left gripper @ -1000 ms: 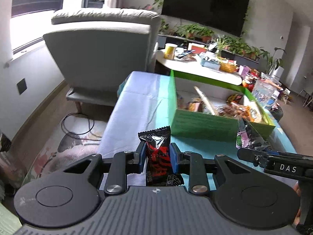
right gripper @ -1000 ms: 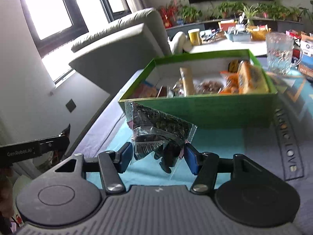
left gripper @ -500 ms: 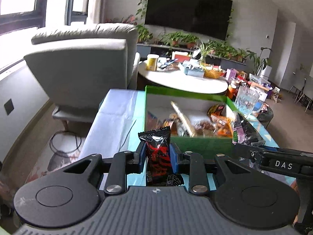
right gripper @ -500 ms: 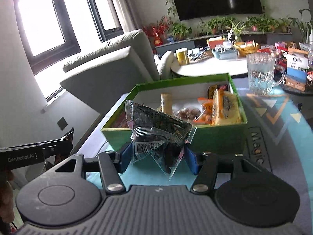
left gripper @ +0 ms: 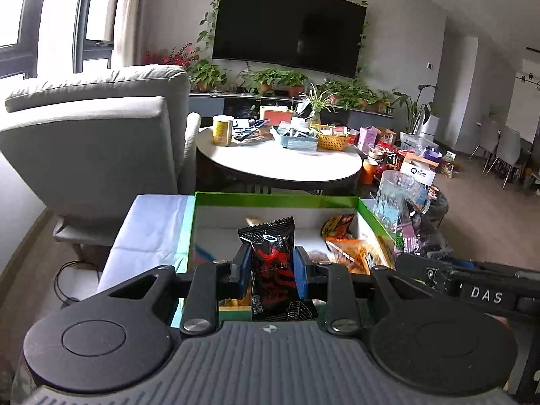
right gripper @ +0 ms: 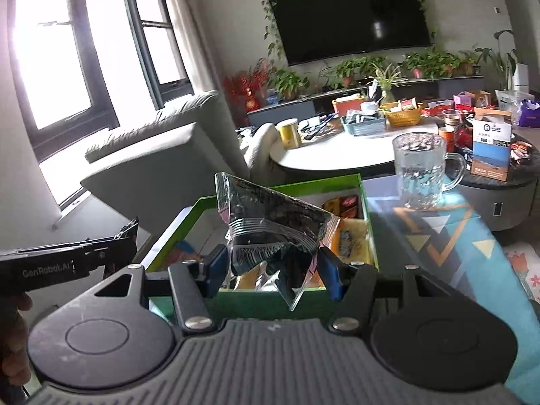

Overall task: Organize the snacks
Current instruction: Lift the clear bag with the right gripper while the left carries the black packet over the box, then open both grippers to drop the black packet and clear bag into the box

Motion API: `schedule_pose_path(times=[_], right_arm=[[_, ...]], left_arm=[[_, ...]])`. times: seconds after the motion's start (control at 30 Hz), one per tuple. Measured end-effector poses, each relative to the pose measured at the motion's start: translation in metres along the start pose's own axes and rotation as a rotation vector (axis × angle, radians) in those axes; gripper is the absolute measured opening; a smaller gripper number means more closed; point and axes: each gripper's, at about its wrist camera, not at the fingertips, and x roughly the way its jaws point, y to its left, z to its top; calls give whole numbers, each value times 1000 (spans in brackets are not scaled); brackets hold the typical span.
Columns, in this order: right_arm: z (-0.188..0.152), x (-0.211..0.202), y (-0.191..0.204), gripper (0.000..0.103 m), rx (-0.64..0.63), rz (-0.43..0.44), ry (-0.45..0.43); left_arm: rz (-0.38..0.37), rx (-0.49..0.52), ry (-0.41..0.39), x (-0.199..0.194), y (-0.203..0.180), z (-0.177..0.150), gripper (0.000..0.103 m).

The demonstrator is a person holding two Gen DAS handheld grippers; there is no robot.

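left hand-held gripper (left gripper: 272,271): pinching black-red snack packet (left gripper: 272,263), upright between its fingers | right hand-held gripper (right gripper: 271,271): pinching clear dark snack bag (right gripper: 270,229) | green box (left gripper: 270,199): just ahead of both, snacks inside

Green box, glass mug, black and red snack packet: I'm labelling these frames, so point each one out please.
green box (right gripper: 367,222), right wrist view, on its right wall's rim.
glass mug (right gripper: 422,172), right wrist view, on its body.
black and red snack packet (left gripper: 271,263), left wrist view, on its printed front.
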Motion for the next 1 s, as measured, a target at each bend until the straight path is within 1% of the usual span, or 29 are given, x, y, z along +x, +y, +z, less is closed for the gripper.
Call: schedule_pose_path(times=[0.17, 0.3, 0.43, 0.63, 1.0], right_arm=[[7, 12, -7, 57, 14, -5, -3], [11, 22, -10, 57, 19, -3, 1], [13, 32, -12, 57, 13, -4, 21], [15, 49, -11, 57, 3, -3, 42], [14, 76, -5, 57, -14, -11, 75]], left_arm=[[-6, 13, 9, 20, -2, 7, 24], [-11, 13, 39, 37, -3, 5, 24], [-15, 12, 74, 56, -2, 3, 24], [-9, 4, 99, 79, 3, 3, 24], [12, -10, 120, 100, 18, -1, 25]])
